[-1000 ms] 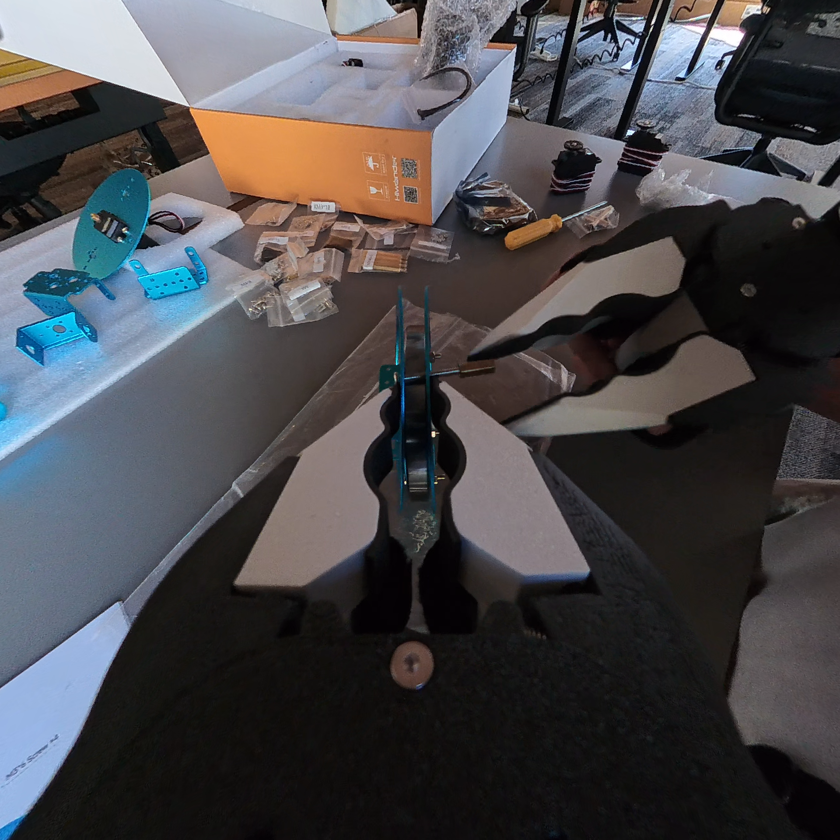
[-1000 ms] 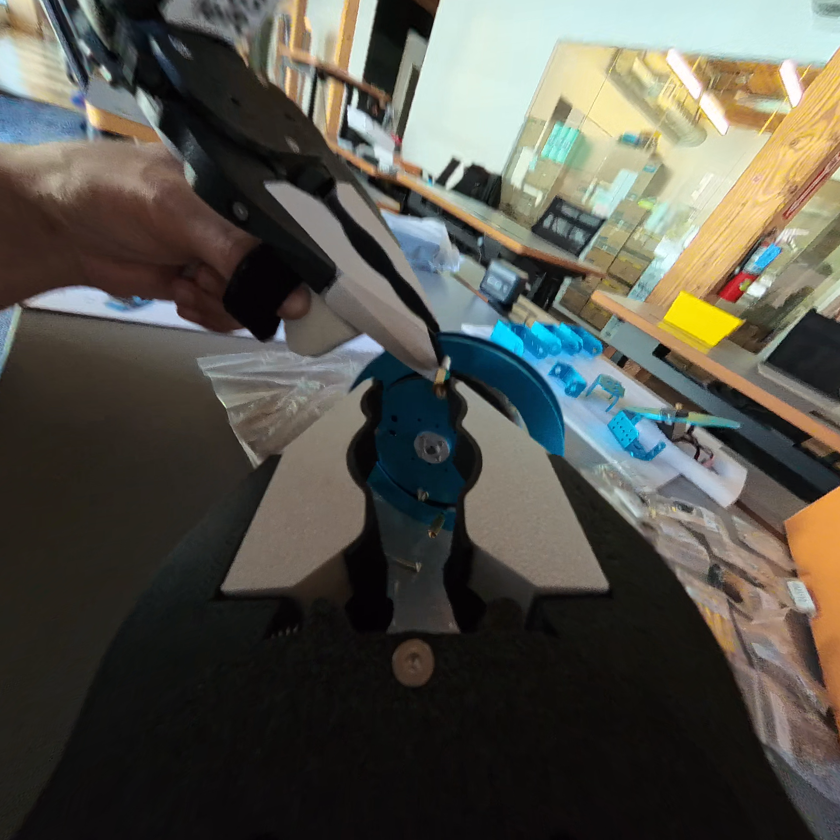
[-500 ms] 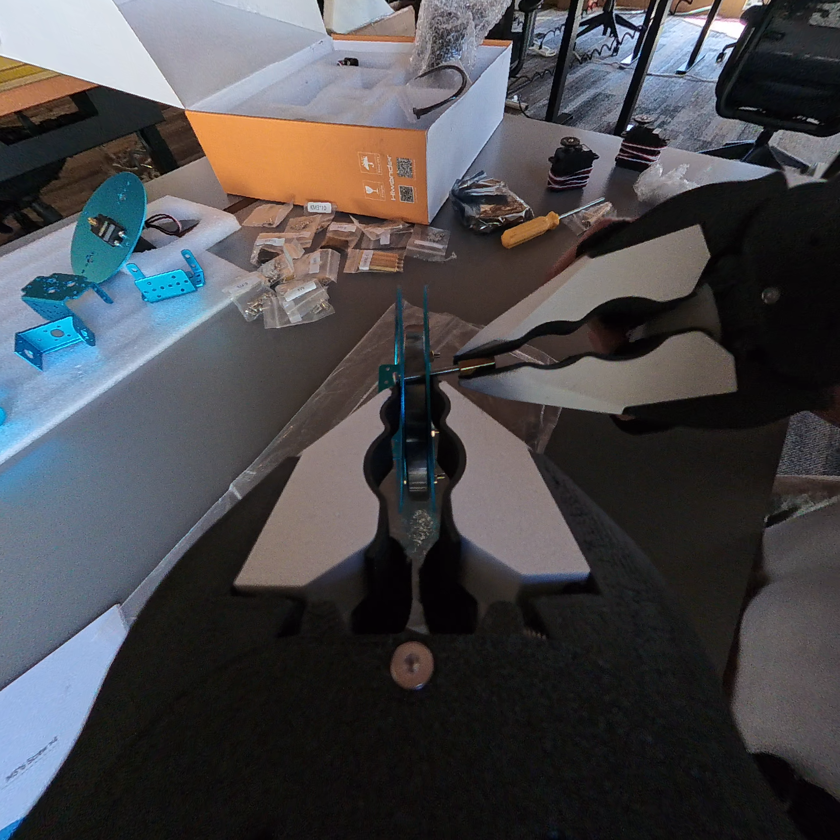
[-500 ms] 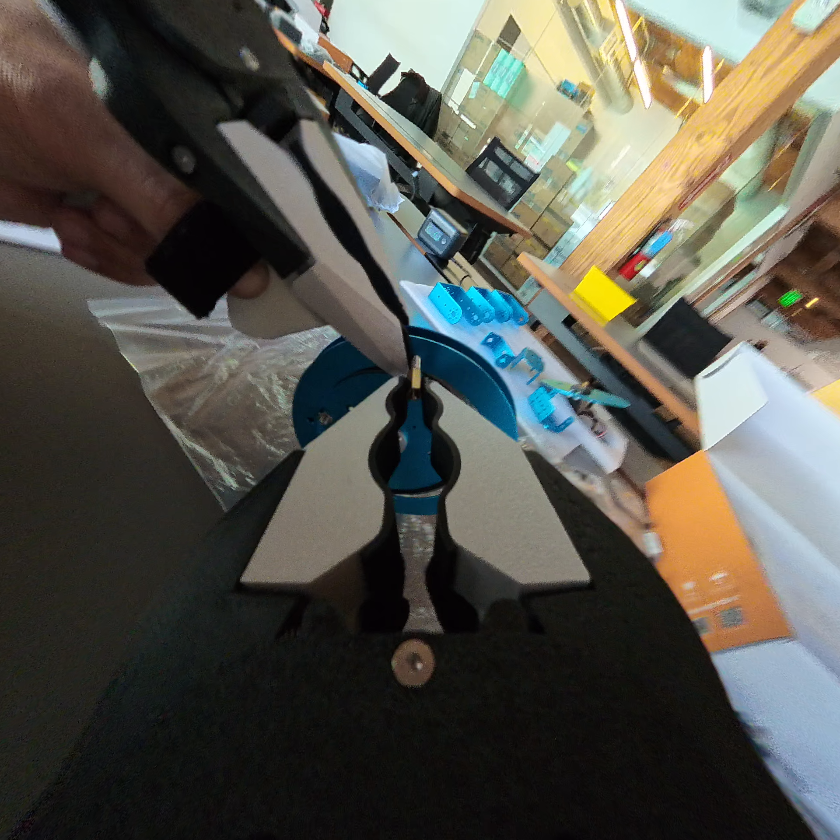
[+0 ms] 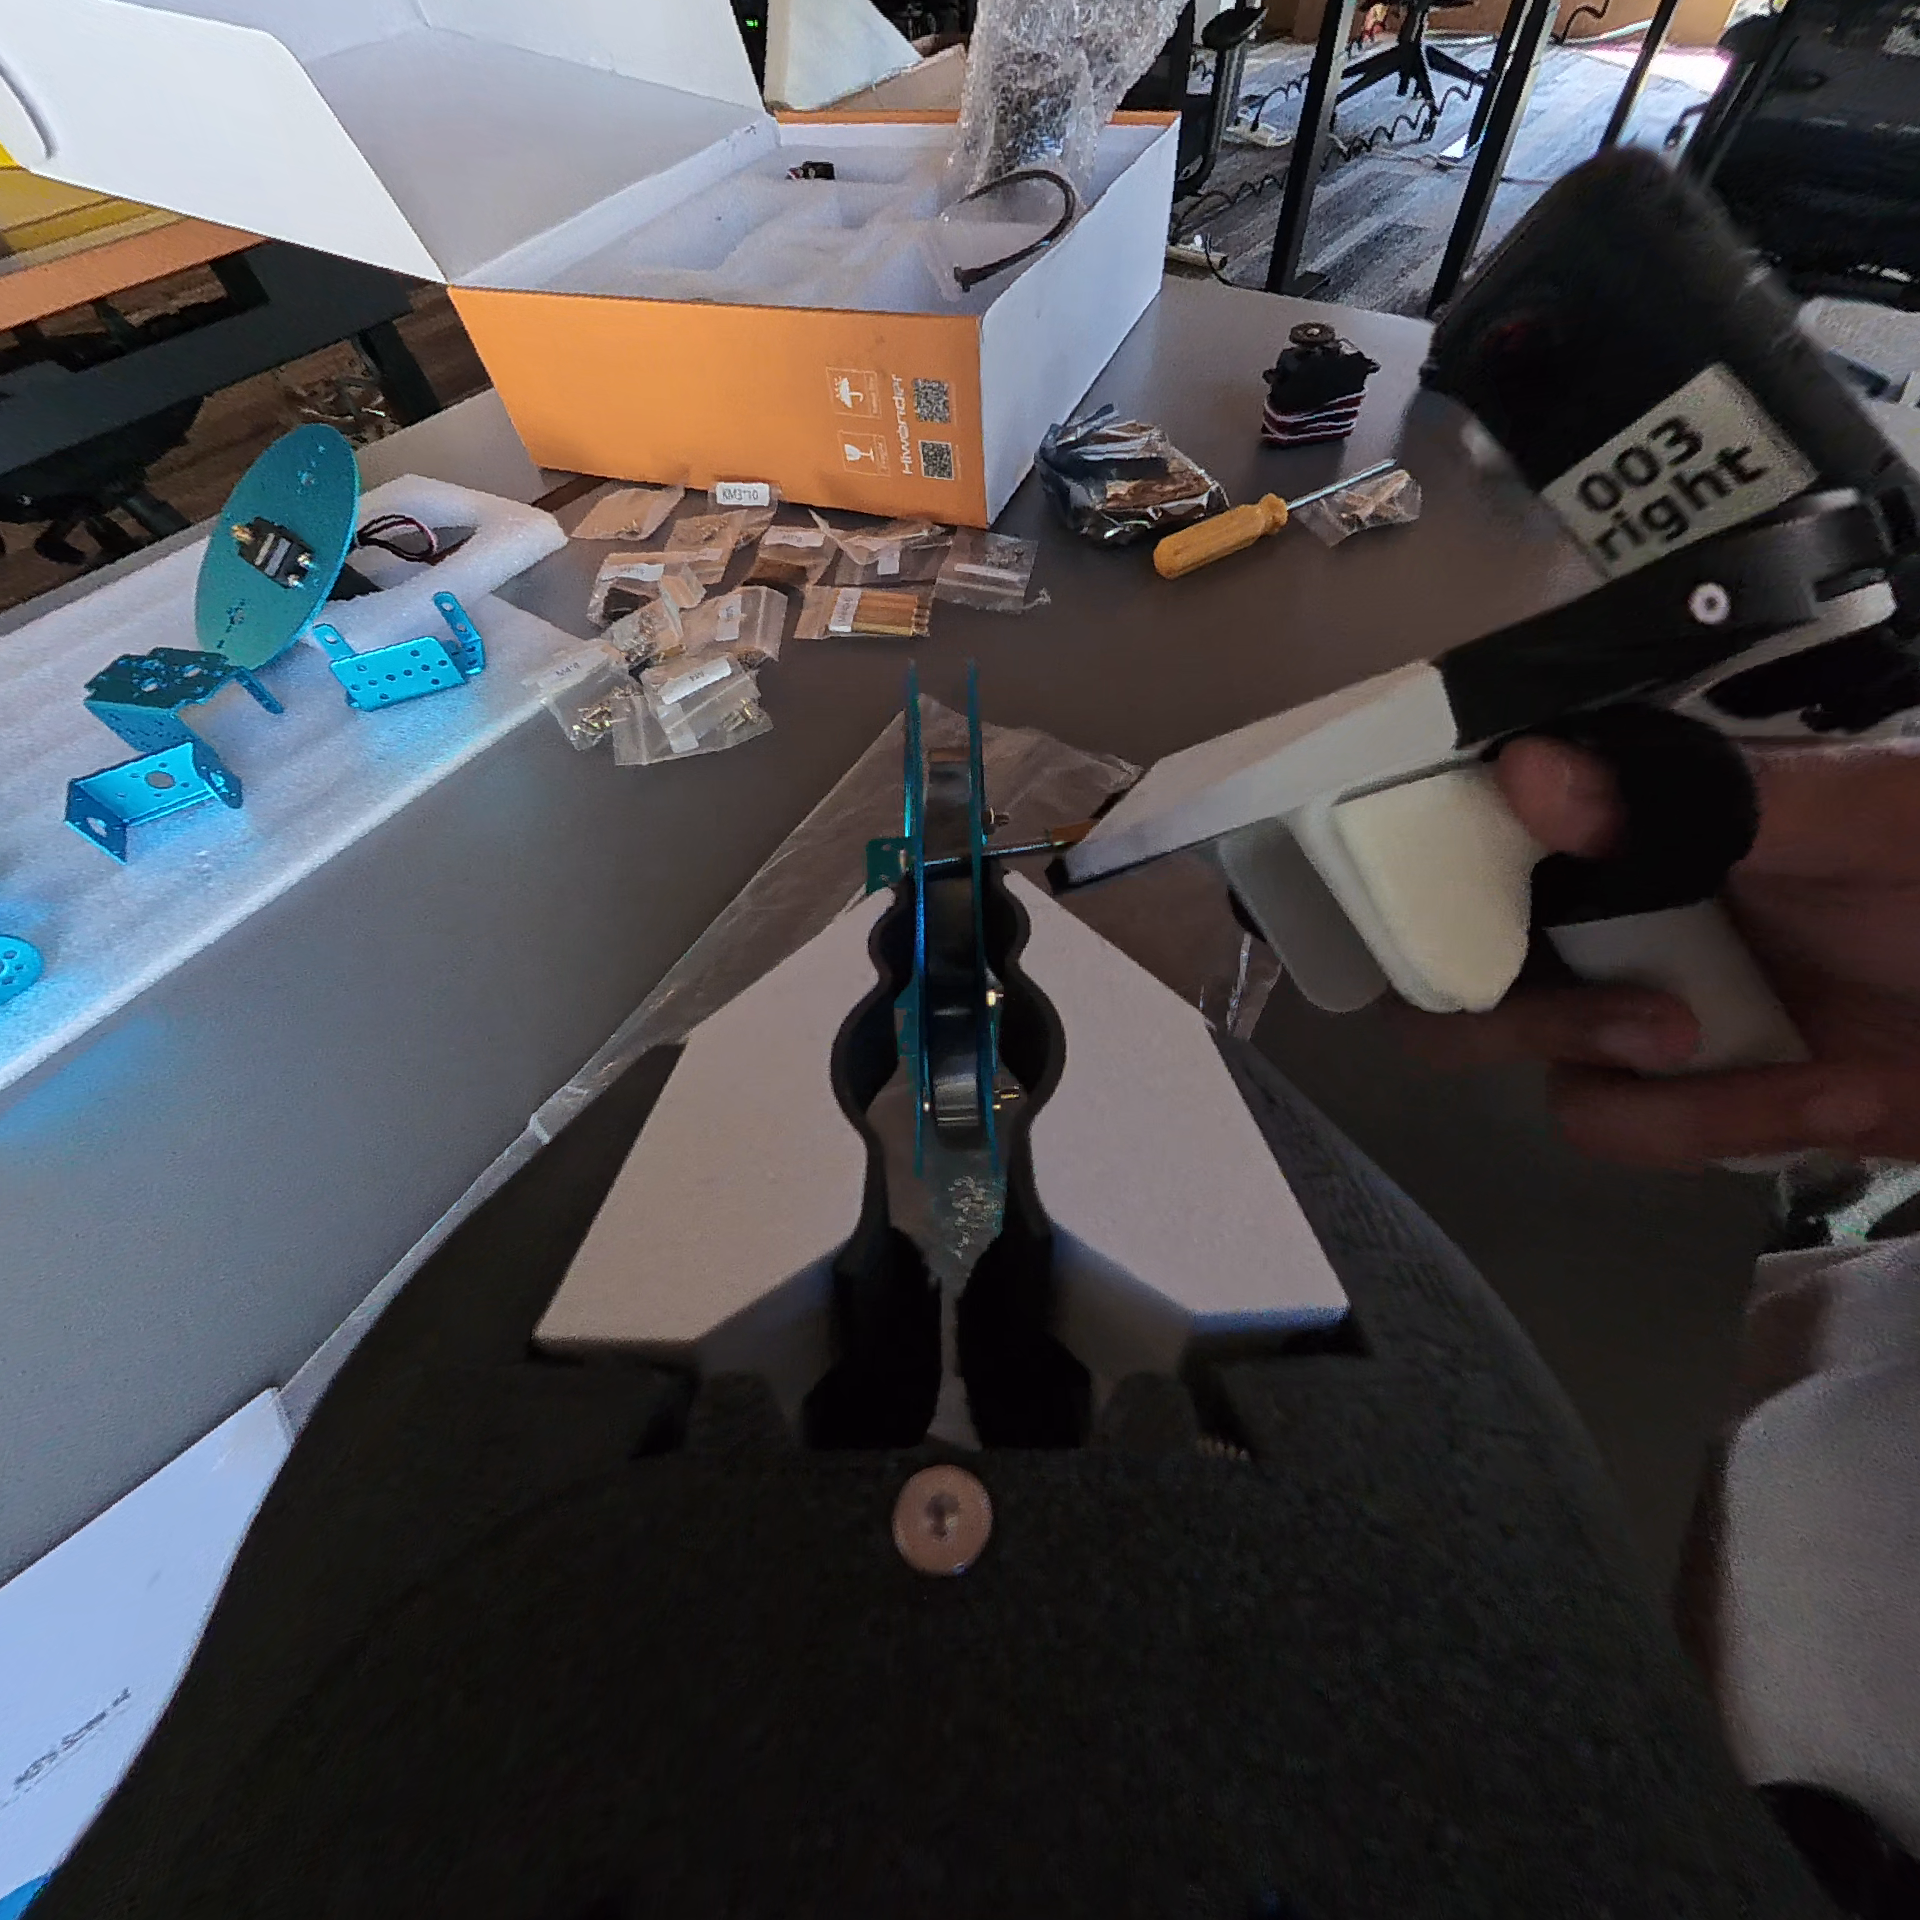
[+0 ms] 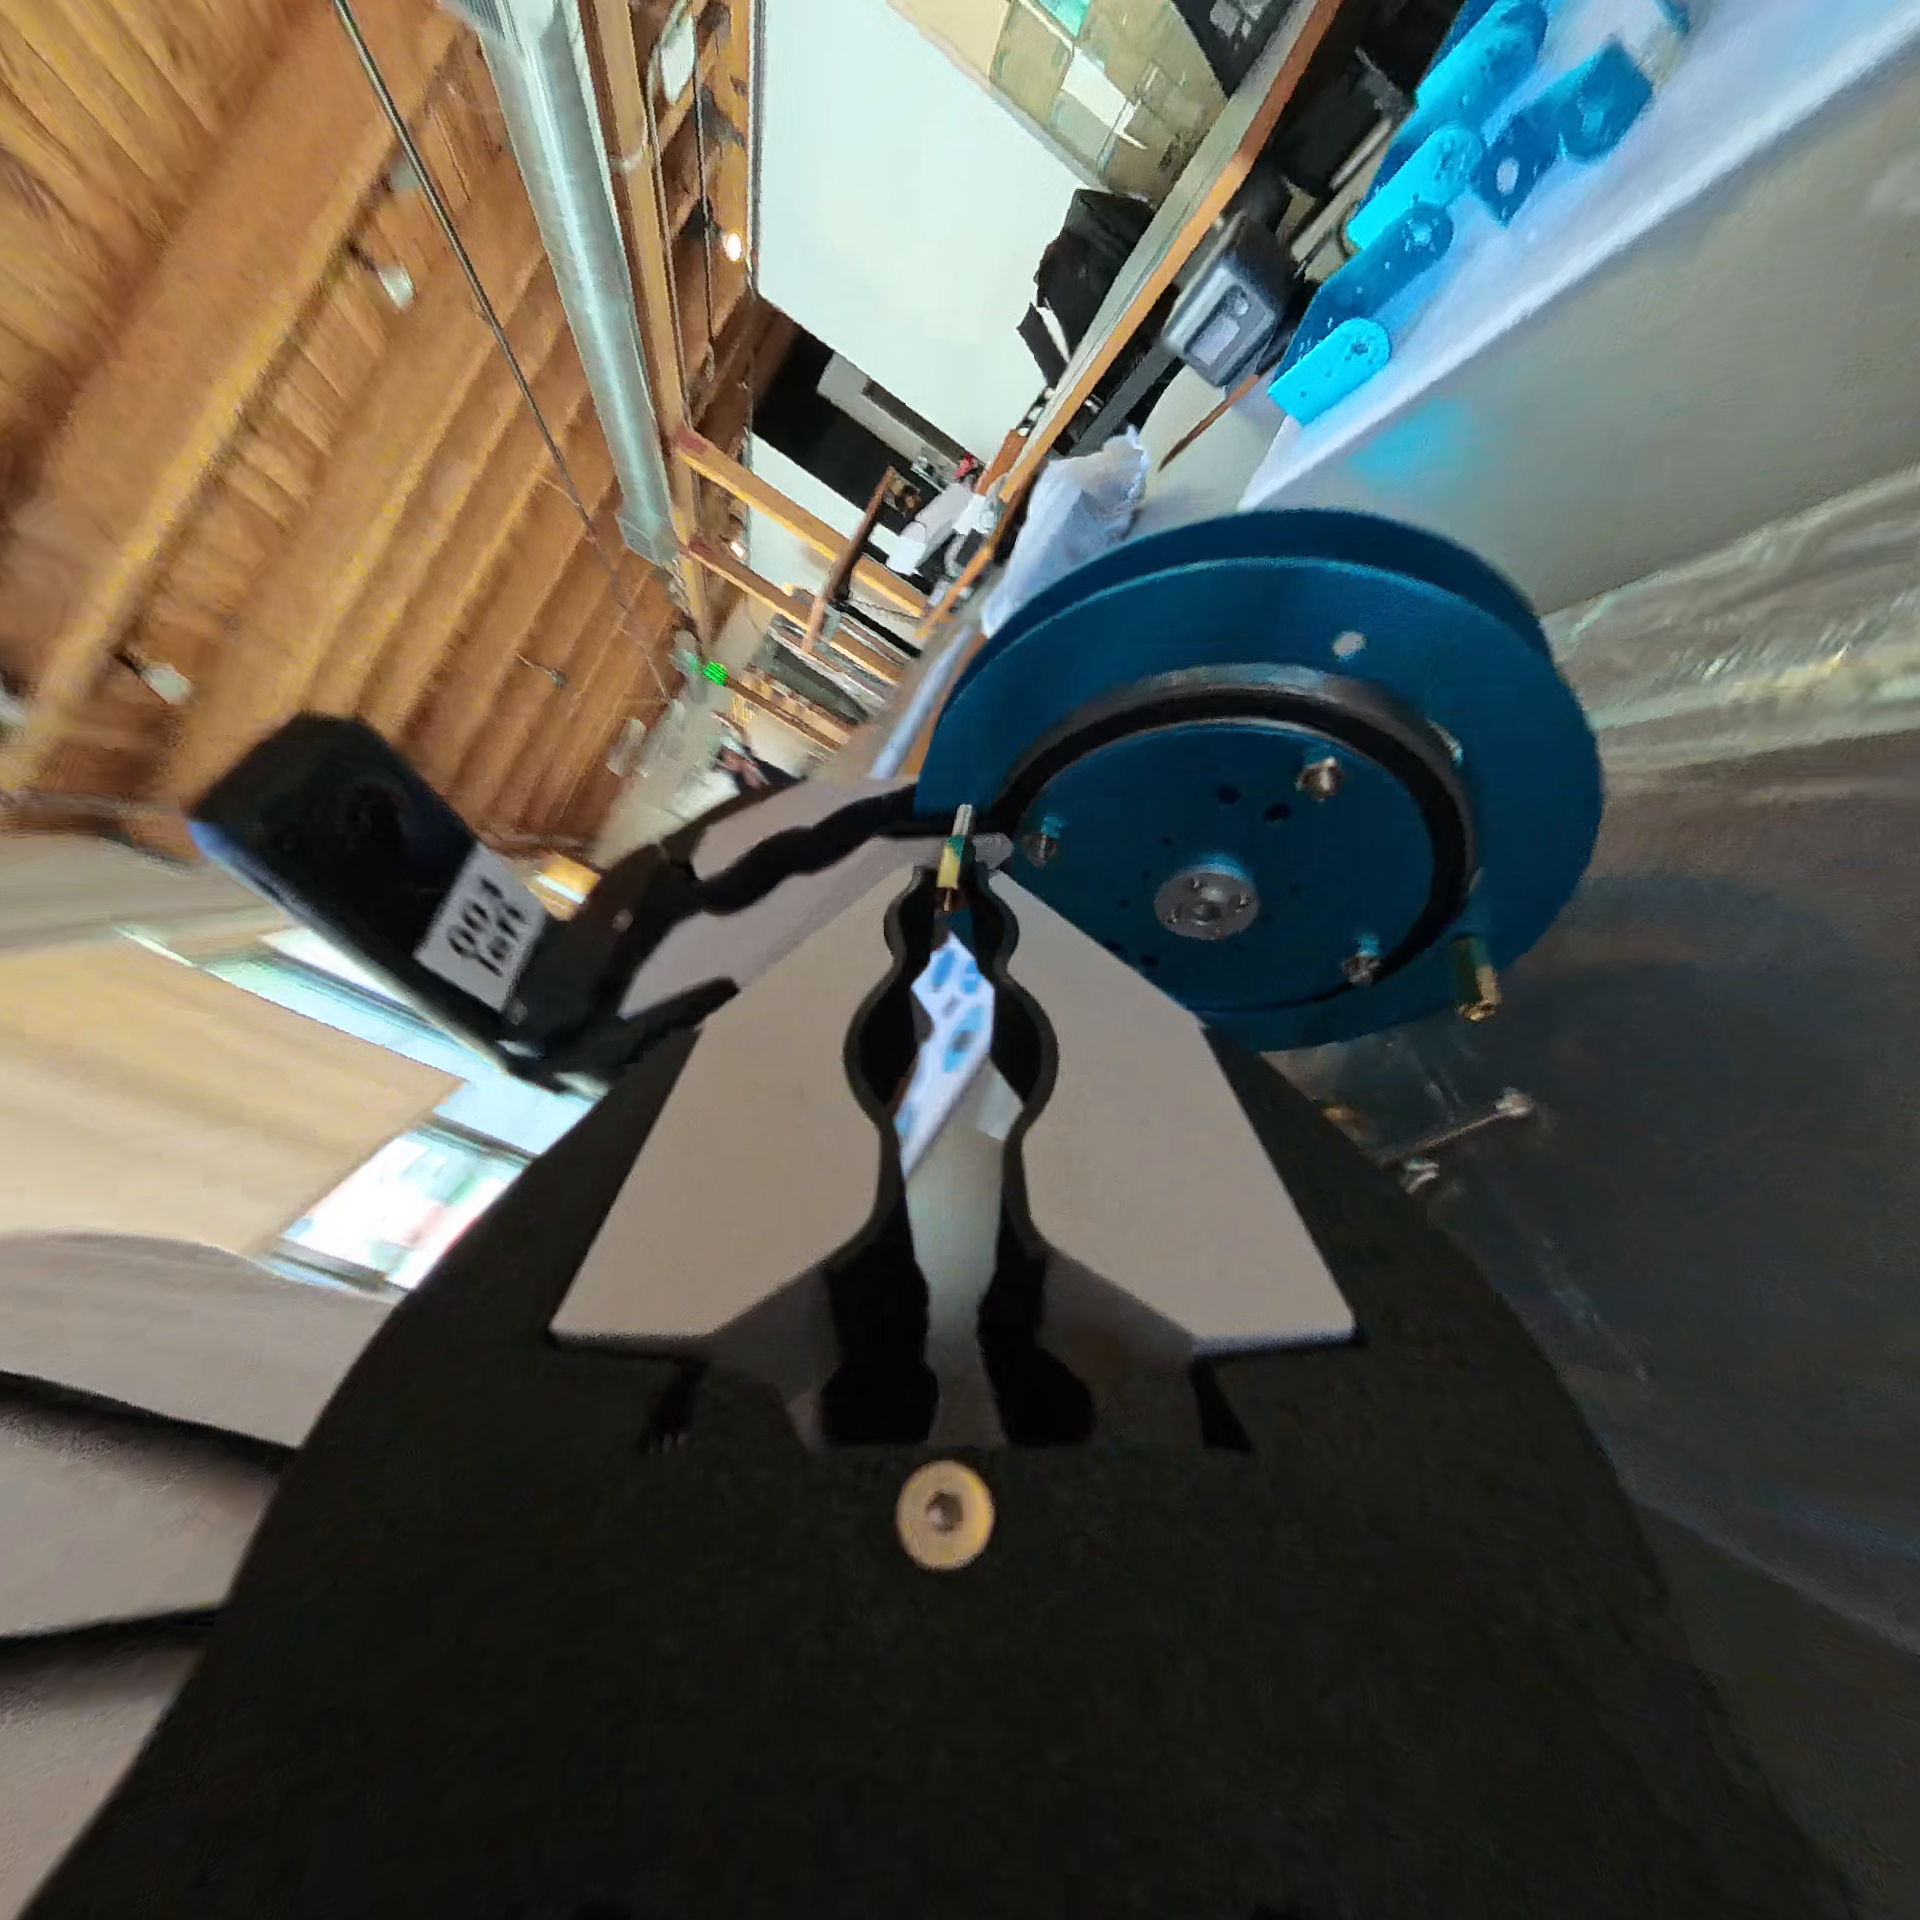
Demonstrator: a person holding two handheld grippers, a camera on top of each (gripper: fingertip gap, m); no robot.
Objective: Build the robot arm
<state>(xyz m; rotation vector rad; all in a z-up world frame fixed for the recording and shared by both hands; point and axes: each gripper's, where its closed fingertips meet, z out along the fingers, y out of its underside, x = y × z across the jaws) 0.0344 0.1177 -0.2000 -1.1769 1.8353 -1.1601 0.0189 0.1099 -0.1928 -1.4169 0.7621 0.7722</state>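
My left gripper (image 5: 945,904) is shut on a blue disc assembly (image 5: 951,1049), two round blue plates with a black ring between them, held edge-on above a clear plastic bag (image 5: 790,894). My right gripper (image 6: 961,873) is shut on a small brass standoff (image 6: 953,854) at the assembly's rim. In the left wrist view the right gripper (image 5: 1075,852) comes in from the right with a hand around its grip, and the standoff (image 5: 1060,831) sits on a thin rod that crosses both plates. The right wrist view shows the assembly's face (image 6: 1299,790), with the left gripper (image 6: 894,821) on its edge.
An open orange and white box (image 5: 727,395) stands at the back. Several small bags of hardware (image 5: 727,613), a yellow-handled screwdriver (image 5: 1221,545) and a black servo (image 5: 1314,400) lie on the grey table. Blue brackets (image 5: 400,665) and a blue disc with a servo (image 5: 275,551) rest on white foam at left. My two grippers' fingertips are within a few centimetres of each other.
My right gripper has closed on the brass standoff and rolled around it, so its view has rotated strongly. My left gripper holds the disc assembly in the same place.
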